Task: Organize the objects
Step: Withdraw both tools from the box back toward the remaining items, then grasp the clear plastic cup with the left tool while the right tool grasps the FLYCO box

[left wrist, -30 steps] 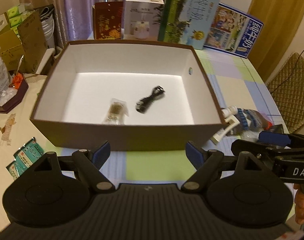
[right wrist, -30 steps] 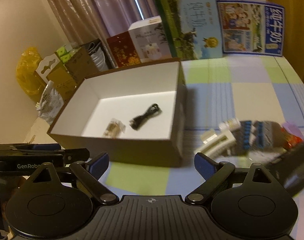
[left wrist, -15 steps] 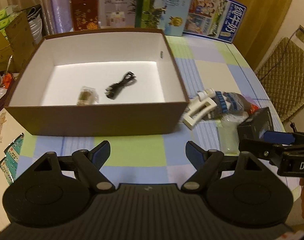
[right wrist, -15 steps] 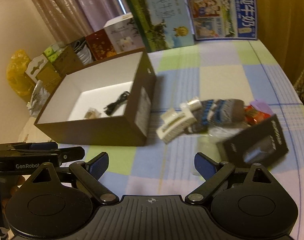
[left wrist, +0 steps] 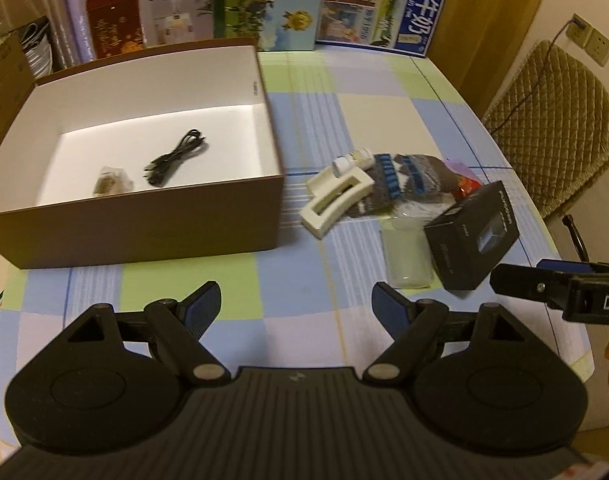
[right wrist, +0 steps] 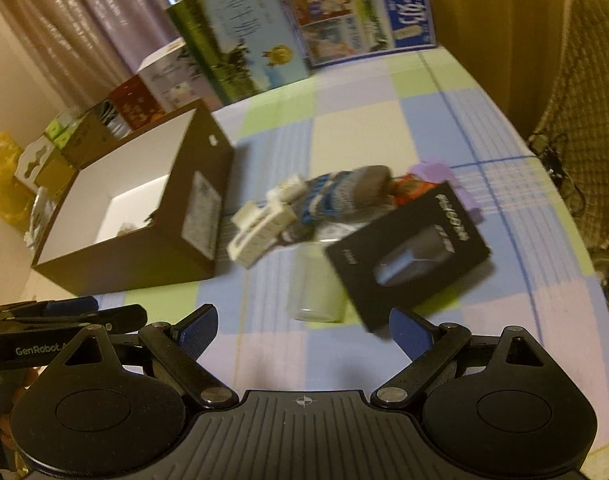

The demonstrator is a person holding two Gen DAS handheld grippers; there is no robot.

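Item, at nine to ten o'clock in the left wrist view: brown cardboard box (left wrist: 144, 220), open-topped, white inside, standing on the checked tablecloth (left wrist: 344, 120). Contents: one small clear packet (left wrist: 111, 179) near the front wall and one coiled black cable (left wrist: 175, 158) just beside it toward the middle. Item, at twelve o'clock along the far table edge: a row of printed cartons (left wrist: 264, 4) standing upright before the curtain. Item, at two o'clock, apart from the box: a loose cluster on the cloth comprising a cream plastic clip (left wrist: 336, 200), a small white bottle (left wrist: 350, 161), a grey and blue knitted sock (left wrist: 404, 180), something red that may be a snack wrapper (left wrist: 466, 186), a pale clear bag (left wrist: 406, 252) and a black carton (left wrist: 472, 236) resting partly over that bag. Item, at six o'clock: left gripper (left wrist: 294, 308), fingers spread wide, nothing between them, above bare cloth. Item, at three o'clock: right gripper (right wrist: 302, 324), fingers likewise wide and empty, its right fingertip close to the black carton's near corner in the blurred right wrist view.
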